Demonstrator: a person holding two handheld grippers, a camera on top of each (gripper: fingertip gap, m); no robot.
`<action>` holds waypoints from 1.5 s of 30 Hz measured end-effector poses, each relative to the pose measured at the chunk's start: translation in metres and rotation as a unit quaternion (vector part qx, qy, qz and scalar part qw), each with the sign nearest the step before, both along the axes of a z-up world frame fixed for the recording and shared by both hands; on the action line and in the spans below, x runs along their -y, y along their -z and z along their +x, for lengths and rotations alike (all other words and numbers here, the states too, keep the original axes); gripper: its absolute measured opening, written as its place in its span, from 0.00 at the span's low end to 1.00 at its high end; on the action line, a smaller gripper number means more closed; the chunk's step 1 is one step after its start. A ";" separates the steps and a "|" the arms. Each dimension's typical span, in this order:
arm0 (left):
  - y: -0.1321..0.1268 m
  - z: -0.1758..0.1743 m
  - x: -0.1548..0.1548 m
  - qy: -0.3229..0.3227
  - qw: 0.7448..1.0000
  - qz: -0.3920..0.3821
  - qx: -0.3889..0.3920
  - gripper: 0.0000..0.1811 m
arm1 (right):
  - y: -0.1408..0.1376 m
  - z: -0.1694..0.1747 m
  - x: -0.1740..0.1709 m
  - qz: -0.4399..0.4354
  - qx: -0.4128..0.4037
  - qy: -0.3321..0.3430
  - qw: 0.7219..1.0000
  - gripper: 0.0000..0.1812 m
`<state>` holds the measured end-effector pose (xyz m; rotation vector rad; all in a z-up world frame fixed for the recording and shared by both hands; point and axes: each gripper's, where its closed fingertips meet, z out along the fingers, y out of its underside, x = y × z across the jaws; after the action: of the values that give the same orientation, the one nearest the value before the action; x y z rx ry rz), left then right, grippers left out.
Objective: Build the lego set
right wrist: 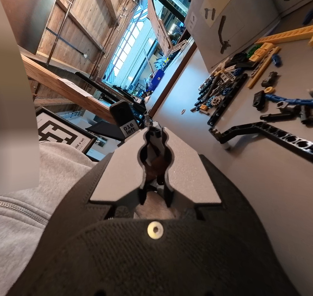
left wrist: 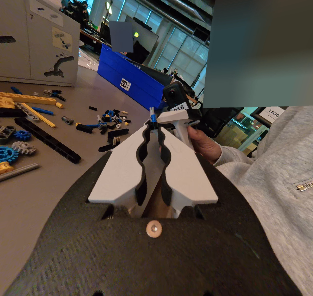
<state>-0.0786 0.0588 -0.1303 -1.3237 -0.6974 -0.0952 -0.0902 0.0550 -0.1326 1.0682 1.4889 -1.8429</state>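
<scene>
Both tongs were raised above the table, tip to tip, working on one small piece. The left tongs were narrowed on a black connector with a blue pin standing up out of it. The right tongs were pinched at that same spot, and a grey tip showed just past them; exactly which part they gripped could not be told. The step looked like seating the pin in the connector. Done well, the left tongs would only brace while the right pushed straight along the pin's axis, without twisting, until it clicked. The loose parts lay far left on the table, the long black beam nearer.
</scene>
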 end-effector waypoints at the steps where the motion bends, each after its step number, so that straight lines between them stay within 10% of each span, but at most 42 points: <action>1: 0.000 0.000 0.000 -0.002 1.000 -0.001 -0.001 0.03 | 0.000 0.000 0.000 0.002 -0.003 0.000 1.000 0.06; 17: -0.001 -0.014 0.017 -0.081 0.995 -0.040 -0.037 0.03 | -0.002 -0.001 -0.004 0.036 -0.062 0.027 0.997 0.24; 27: 0.014 -0.016 0.011 -0.121 0.965 -0.197 -0.123 0.03 | -0.010 0.013 0.010 0.019 -0.073 0.002 0.997 0.25; 35: 0.027 -0.008 -0.004 -0.134 0.907 -0.323 -0.235 0.03 | 0.003 0.000 0.002 0.050 -0.049 0.039 0.997 0.19; 45: 0.025 -0.004 -0.008 -0.124 0.917 -0.304 -0.227 0.03 | 0.009 0.001 0.003 0.069 -0.053 0.033 0.996 0.07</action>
<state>-0.0826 0.0664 -0.1557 -1.7517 -0.4987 0.6689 -0.0888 0.0525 -0.1419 1.1117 1.6826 -1.8909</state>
